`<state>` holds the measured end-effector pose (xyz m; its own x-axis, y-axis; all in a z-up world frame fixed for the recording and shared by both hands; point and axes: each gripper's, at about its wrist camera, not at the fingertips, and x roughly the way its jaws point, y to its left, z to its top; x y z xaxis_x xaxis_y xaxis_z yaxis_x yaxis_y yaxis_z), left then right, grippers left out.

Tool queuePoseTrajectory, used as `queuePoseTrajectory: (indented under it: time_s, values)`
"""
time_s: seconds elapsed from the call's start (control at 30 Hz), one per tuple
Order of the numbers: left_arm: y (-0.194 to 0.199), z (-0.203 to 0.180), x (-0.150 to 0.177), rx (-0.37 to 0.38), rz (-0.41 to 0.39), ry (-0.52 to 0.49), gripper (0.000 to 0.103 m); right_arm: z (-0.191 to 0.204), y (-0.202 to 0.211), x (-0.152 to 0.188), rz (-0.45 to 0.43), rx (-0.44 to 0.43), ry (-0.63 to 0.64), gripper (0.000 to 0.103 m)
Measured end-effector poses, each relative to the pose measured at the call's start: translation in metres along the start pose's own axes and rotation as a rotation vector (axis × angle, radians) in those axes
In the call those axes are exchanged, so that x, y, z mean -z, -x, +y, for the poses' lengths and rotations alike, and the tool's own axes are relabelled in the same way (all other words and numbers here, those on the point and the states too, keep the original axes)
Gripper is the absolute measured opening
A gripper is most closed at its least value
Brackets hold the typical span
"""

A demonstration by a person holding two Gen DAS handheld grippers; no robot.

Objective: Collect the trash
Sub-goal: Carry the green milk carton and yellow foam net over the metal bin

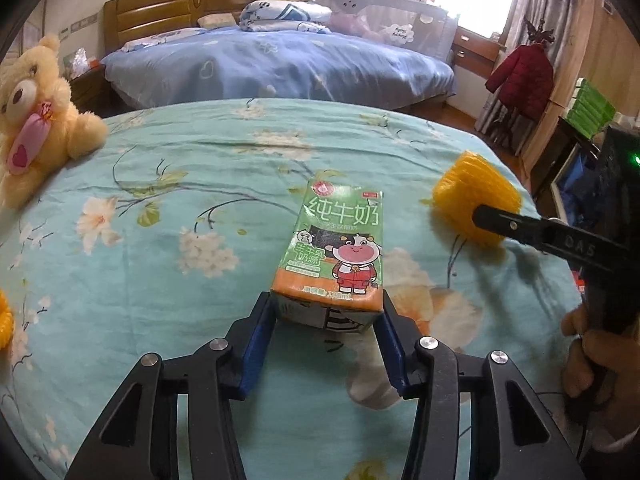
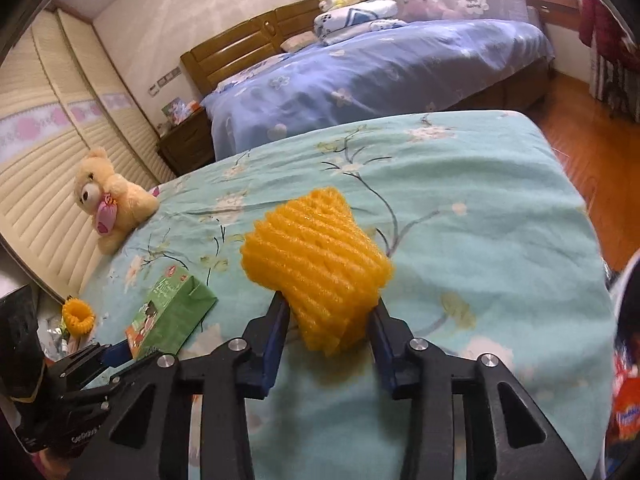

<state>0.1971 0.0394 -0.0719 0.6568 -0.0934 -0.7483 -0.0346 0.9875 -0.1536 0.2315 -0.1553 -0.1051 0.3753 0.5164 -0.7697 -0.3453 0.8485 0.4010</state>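
Observation:
A green and orange milk carton with a cartoon cow is held by its near end between the blue pads of my left gripper, just above the teal flowered bedspread. The carton also shows in the right wrist view. My right gripper is shut on a yellow foam fruit net, lifted over the bedspread. In the left wrist view the net sits at the right, pinched by a black finger. A second yellow foam net lies at the bed's left edge.
A cream teddy bear sits at the bed's left side by the louvred wardrobe doors. A second bed with a blue cover stands beyond. Wood floor lies to the right. A red coat hangs near the window.

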Motion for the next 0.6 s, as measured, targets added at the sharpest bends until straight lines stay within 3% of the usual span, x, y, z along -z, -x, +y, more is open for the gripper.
queuePoseTrajectory:
  time_s: [0.6]
  values:
    - [0.008, -0.063, 0.003, 0.143, -0.019, -0.113, 0.047, -0.034, 0.092, 0.040, -0.115, 0.083, -0.114, 0.037]
